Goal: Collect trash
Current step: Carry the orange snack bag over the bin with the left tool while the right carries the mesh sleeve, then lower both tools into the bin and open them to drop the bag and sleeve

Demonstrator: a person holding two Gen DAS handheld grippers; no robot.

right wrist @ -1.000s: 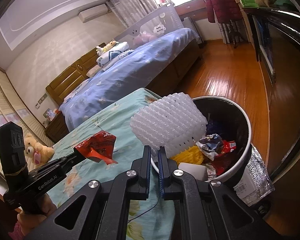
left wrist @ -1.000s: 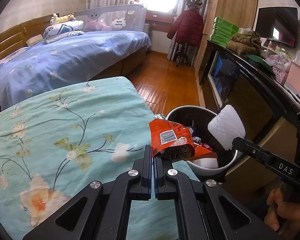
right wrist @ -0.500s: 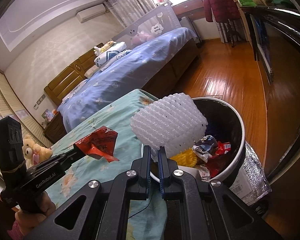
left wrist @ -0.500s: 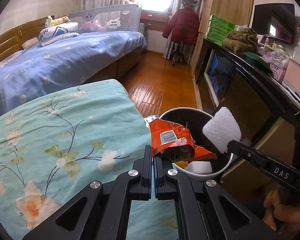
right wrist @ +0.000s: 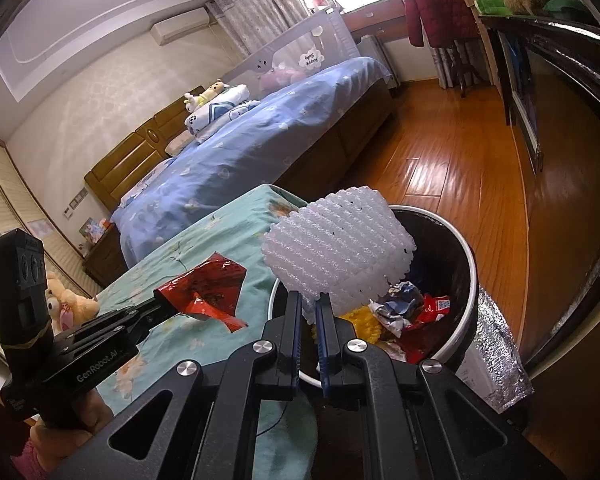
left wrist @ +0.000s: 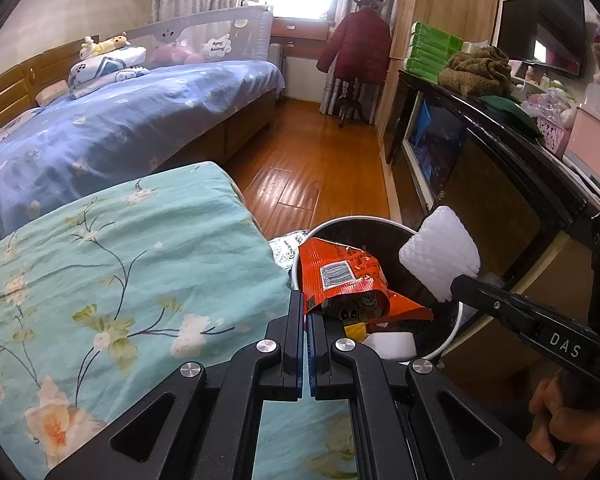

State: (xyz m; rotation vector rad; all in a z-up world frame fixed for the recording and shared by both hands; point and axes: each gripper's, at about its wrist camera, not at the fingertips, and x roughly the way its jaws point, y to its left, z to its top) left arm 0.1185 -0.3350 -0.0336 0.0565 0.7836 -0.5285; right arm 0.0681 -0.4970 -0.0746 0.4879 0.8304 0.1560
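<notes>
Beside the bed with the teal floral cover (left wrist: 112,264), I have both grippers at the trash bin (right wrist: 466,322), each carrying one piece of rubbish. My left gripper (left wrist: 309,312) is clamped tight on the corner of a red snack wrapper (left wrist: 342,276); in the left wrist view the wrapper hangs over the bin's near rim, though from the right wrist view it looks to sit more over the bedcover than the opening, so I judge it is not yet safely above the hole. My right gripper (right wrist: 309,310) is pinched narrow on the lower edge of a white foam fruit net (right wrist: 338,248), which stands above the bin's mouth on the bed side. The bin already holds crumpled wrappers, something yellow and a white block. To do the drop well, I would carry the wrapper further past the rim until it is plainly over the dark interior, then let go; a light, flat wrapper can drift and land on the cover or floor. The foam net is springy and may cling to a pad, so I would lower it toward the opening, spread the jaws fully, and keep the two tools from bumping each other.
</notes>
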